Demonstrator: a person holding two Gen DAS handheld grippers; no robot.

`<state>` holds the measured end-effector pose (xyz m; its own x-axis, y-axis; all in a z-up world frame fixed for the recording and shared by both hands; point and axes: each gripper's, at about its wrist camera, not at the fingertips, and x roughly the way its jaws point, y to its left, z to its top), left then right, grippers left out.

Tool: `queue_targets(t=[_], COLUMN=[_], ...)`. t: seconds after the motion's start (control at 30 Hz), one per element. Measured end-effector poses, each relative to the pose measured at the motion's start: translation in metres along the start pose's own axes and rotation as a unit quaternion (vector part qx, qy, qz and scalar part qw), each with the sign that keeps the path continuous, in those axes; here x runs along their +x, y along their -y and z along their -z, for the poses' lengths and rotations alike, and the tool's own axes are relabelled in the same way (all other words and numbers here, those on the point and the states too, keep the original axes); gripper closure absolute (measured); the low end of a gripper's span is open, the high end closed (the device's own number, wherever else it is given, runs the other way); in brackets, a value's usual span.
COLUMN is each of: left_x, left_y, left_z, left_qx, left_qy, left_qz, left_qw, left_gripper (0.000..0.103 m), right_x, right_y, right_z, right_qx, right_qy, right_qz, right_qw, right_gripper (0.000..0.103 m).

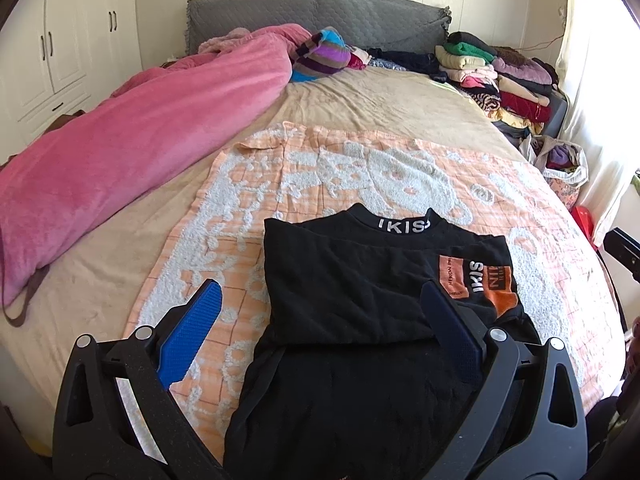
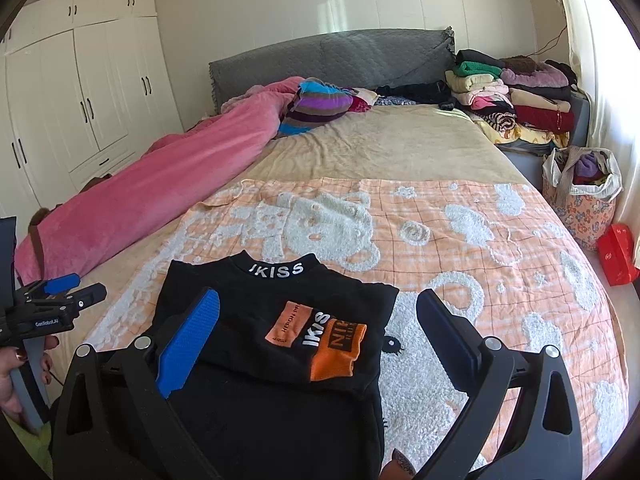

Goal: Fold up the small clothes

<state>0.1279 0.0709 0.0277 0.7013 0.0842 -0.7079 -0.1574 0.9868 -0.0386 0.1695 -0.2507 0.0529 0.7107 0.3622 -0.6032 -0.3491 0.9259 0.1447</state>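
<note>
A small black top with a white-lettered collar and an orange sleeve patch lies partly folded on an orange and white towel on the bed. It also shows in the right wrist view. My left gripper is open, above the top's near left part, holding nothing. My right gripper is open, above the top's near right part, holding nothing. The left gripper also shows at the left edge of the right wrist view.
A pink blanket lies along the bed's left side. Stacks of folded clothes sit at the far right by the grey headboard. A floral bag and a red box stand right of the bed. White wardrobes stand to the left.
</note>
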Motion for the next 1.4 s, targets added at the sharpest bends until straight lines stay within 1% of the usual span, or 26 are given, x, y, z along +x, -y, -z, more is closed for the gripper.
queue_targets(t=[0.23,0.37,0.47,0.73,1.03,1.4], left_x=[-0.016,-0.024,-0.030,-0.041,-0.054,-0.064], left_y=[-0.005,-0.011,-0.014,-0.015,-0.030,-0.033], left_z=[0.002,0.005,0.010,0.020,0.038,0.058], left_qx=[0.002,0.002,-0.004,0.014,0.017,0.026], left_qy=[0.008,0.008,0.008,0.005,-0.004,-0.017], left_qz=[-0.003,-0.005,0.004,-0.003,-0.020,-0.021], left_qw=[1.0000,1.0000,1.0000,0.9999,0.9996,0.9993], left_gripper=[0.010,0.010,0.010,0.010,0.010,0.010], right_x=[-0.023,-0.033,-0.039,-0.055,-0.070,-0.085], right_y=[-0.001,-0.002,-0.004,-0.003,0.002,-0.004], right_z=[0.007,0.011,0.015,0.028,0.051,0.081], right_qx=[0.007,0.008,0.006,0.006,0.006,-0.007], right_qy=[0.003,0.000,-0.005,-0.018,-0.046,-0.076], right_qz=[-0.016,-0.013,-0.009,-0.005,0.004,0.006], right_qw=[1.000,1.000,1.000,1.000,0.999,0.997], right_gripper=[0.005,0.005,0.005,0.005,0.005,0.005])
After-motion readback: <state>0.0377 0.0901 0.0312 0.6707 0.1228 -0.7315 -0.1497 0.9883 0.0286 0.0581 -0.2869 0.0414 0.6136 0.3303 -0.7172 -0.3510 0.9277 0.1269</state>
